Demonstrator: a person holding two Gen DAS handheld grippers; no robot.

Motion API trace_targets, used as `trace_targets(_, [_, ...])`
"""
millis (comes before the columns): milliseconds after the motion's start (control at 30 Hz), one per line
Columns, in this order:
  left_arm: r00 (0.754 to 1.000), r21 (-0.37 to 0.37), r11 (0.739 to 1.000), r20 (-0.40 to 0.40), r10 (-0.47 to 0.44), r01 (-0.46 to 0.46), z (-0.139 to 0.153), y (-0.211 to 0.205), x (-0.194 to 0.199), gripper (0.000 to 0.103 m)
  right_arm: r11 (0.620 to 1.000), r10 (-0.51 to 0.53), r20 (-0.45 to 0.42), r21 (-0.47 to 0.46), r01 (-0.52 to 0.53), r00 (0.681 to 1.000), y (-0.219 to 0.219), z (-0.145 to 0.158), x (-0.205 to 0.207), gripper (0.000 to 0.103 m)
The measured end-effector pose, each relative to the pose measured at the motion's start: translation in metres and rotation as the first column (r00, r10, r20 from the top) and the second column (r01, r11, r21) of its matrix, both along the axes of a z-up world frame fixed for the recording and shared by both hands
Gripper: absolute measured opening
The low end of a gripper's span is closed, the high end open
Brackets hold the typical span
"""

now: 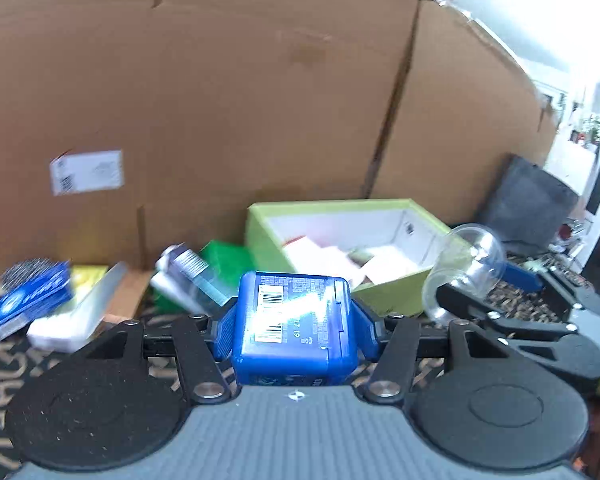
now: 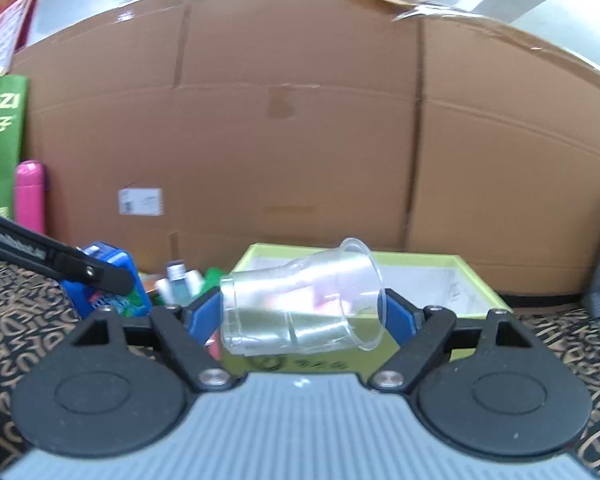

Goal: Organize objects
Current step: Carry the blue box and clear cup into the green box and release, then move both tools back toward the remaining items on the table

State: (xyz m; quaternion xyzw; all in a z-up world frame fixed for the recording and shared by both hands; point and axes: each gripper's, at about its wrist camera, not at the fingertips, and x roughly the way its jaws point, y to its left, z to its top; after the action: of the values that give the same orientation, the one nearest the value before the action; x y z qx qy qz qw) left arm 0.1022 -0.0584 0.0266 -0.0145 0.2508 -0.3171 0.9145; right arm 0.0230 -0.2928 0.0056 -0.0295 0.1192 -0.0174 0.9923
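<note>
My left gripper (image 1: 295,332) is shut on a blue plastic box (image 1: 292,308) with barcode labels, its blue pads pressing both sides. My right gripper (image 2: 302,316) is shut on a clear plastic cup (image 2: 300,300) that lies sideways, mouth to the right, with a second cup nested inside. Just beyond both stands an open lime-green box (image 1: 260,220) with a white lining and paper items inside. In the right wrist view the green box (image 2: 472,276) lies right behind the cup, and the blue box (image 2: 112,264) shows at the left. The left wrist view shows the cup (image 1: 468,264) at the right.
A large cardboard box (image 1: 220,100) walls off the back. Left of the green box lies a pile: a blue packet (image 1: 32,296), a white case (image 1: 72,320), a small bottle (image 1: 188,276). A pink bottle (image 2: 30,196) and green bag (image 2: 0,140) stand far left. The patterned cloth (image 2: 20,320) covers the surface.
</note>
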Motion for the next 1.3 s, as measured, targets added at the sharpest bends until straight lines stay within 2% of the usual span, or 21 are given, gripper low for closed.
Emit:
trace_targets(233, [0.997, -0.022, 0.998, 0.038, -0.063, 0.064, 0.027, -0.057, 0.023, 0.06, 0.997, -0.071, 0.019, -0.007, 0.071, 0.997, -0.04, 0.002, 0.026, 0.083])
trace_targets(333, [0.997, -0.028, 0.998, 0.043, -0.063, 0.064, 0.031, -0.088, 0.041, 0.06, 0.994, -0.11, 0.015, -0.013, 0.111, 0.994, -0.061, 0.001, 0.042, 0.083])
trace_targets(433, [0.997, -0.021, 0.998, 0.046, -0.062, 0.063, 0.028, -0.119, 0.059, 0.06, 0.992, -0.122, 0.007, -0.034, 0.122, 0.992, -0.075, -0.002, 0.069, 0.083])
trace_targets(600, [0.998, -0.001, 0.998, 0.004, -0.057, 0.057, 0.012, -0.159, 0.092, 0.06, 0.983, -0.146, -0.023, -0.114, 0.142, 0.989, -0.091, -0.009, 0.111, 0.083])
trace_targets(733, [0.999, 0.033, 0.999, 0.04, -0.029, 0.028, -0.004, -0.179, 0.111, 0.061, 0.978, -0.149, -0.048, -0.156, 0.14, 0.988, -0.1, -0.019, 0.143, 0.086])
trace_targets(767, [0.998, 0.024, 0.999, 0.052, -0.029, 0.028, -0.008, -0.179, 0.114, 0.065, 0.978, -0.139, -0.064, -0.167, 0.127, 0.988, -0.101, -0.023, 0.149, 0.087])
trace_targets(800, [0.998, 0.024, 0.999, 0.051, -0.028, 0.027, -0.011, -0.178, 0.115, 0.08, 0.977, -0.13, -0.092, -0.181, 0.111, 0.987, -0.102, -0.028, 0.155, 0.094])
trace_targets(833, [0.999, 0.027, 0.999, 0.045, -0.021, 0.02, -0.013, -0.175, 0.114, 0.087, 0.975, -0.134, -0.113, -0.195, 0.11, 0.985, -0.102, -0.031, 0.158, 0.099])
trace_targets(900, [0.999, 0.008, 1.0, 0.051, -0.017, 0.016, -0.014, -0.164, 0.105, 0.087, 0.972, -0.148, -0.12, -0.201, 0.122, 0.982, -0.103, -0.034, 0.152, 0.103])
trace_targets(1033, [0.997, -0.018, 0.999, 0.077, -0.031, 0.033, -0.009, -0.137, 0.076, 0.09, 0.986, -0.158, -0.057, -0.053, 0.155, 0.986, -0.109, -0.024, 0.114, 0.103])
trace_targets(1133, [0.996, -0.062, 0.998, 0.081, -0.024, 0.029, -0.005, -0.114, 0.049, 0.092, 0.99, -0.128, -0.032, 0.052, 0.129, 0.991, -0.105, -0.017, 0.083, 0.103])
trace_targets(1300, [0.995, -0.093, 0.995, 0.095, 0.042, -0.033, -0.005, -0.069, 0.008, 0.093, 0.988, -0.064, -0.032, 0.14, 0.068, 0.997, -0.078, -0.012, 0.047, 0.103])
